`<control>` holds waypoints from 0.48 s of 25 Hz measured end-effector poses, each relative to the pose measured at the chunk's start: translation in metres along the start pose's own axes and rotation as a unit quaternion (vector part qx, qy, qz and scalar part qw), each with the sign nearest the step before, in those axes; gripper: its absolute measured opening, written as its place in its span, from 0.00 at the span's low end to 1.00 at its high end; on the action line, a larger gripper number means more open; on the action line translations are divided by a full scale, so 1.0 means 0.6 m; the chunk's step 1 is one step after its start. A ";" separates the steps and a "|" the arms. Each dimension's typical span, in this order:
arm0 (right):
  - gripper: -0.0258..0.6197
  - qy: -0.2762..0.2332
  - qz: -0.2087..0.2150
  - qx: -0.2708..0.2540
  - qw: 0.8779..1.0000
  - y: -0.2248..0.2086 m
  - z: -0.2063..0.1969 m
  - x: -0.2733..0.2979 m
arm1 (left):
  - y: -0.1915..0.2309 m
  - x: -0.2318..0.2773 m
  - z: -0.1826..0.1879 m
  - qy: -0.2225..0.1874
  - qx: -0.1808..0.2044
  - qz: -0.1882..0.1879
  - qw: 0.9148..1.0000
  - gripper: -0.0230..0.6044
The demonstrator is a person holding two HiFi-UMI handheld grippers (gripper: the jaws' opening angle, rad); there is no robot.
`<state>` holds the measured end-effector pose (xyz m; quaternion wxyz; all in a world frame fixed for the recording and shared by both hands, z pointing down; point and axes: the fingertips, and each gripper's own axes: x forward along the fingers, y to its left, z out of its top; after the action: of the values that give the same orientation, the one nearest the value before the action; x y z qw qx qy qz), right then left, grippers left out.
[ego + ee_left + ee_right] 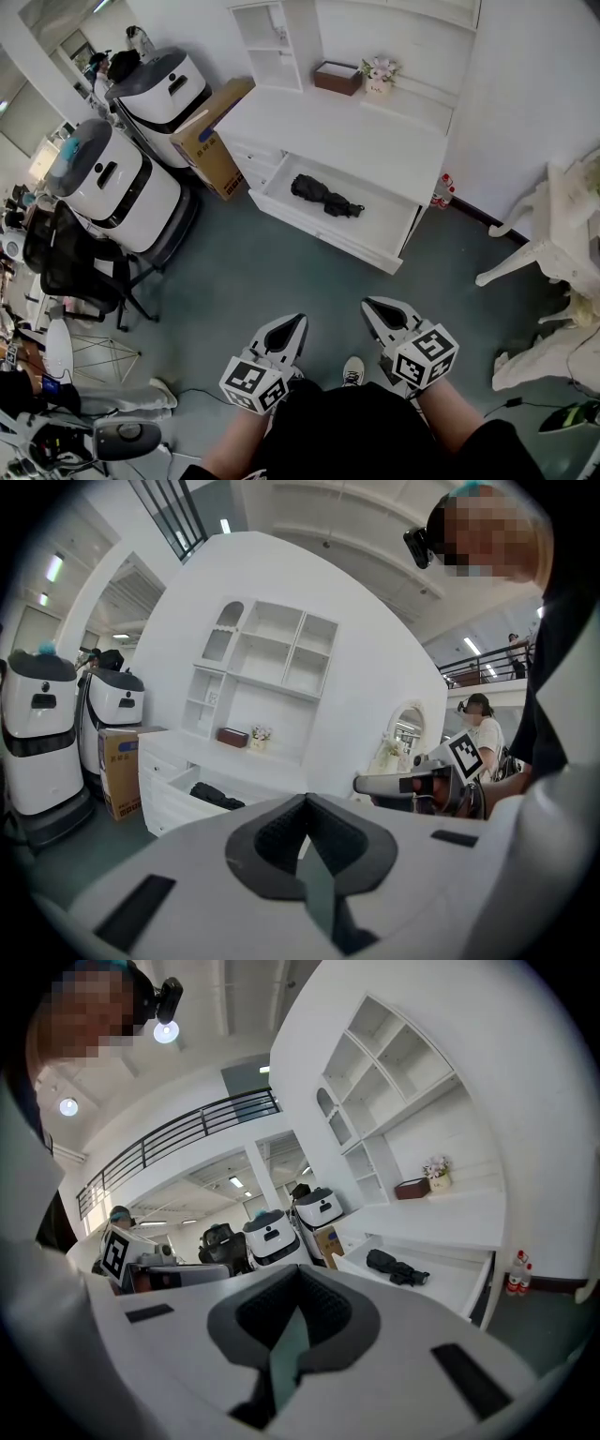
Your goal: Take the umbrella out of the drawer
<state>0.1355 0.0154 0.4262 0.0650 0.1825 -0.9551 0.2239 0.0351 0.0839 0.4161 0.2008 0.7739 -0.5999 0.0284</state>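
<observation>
Here, left tongs (298,322) closed and empty, right tongs (369,306) likewise, umbrella (325,197) well apart in open drawer (380,214).

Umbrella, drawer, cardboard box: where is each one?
umbrella (323,196): head view, middle of its folded black body.
drawer (330,239): head view, its front wall.
cardboard box (214,111): head view, its top face.

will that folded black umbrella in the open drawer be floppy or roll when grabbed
The umbrella looks folded short with bunched fabric, so the cloth probably gives while the core stays stiff. Its lumpy shape suggests it won't roll on the drawer floor. Being compact, it is likely light.
</observation>
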 end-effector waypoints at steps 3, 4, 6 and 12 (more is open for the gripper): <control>0.04 -0.001 0.000 0.001 1.000 -0.002 0.003 0.009 | 0.008 0.003 0.003 0.001 0.002 0.002 1.000 0.04; 0.04 0.000 0.000 0.001 1.000 -0.003 0.004 0.013 | 0.012 0.005 0.004 0.001 0.001 0.001 1.000 0.04; 0.04 0.001 -0.004 0.002 1.000 -0.003 0.004 0.022 | 0.022 0.009 0.006 0.000 0.000 -0.003 1.000 0.04; 0.04 0.000 -0.028 0.005 1.000 -0.006 0.012 0.065 | 0.069 0.027 0.022 0.004 0.002 -0.030 1.000 0.04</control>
<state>0.1002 -0.0035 0.4291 0.0701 0.2096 -0.9486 0.2266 -0.0019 0.0563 0.4198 0.2023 0.7916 -0.5760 0.0267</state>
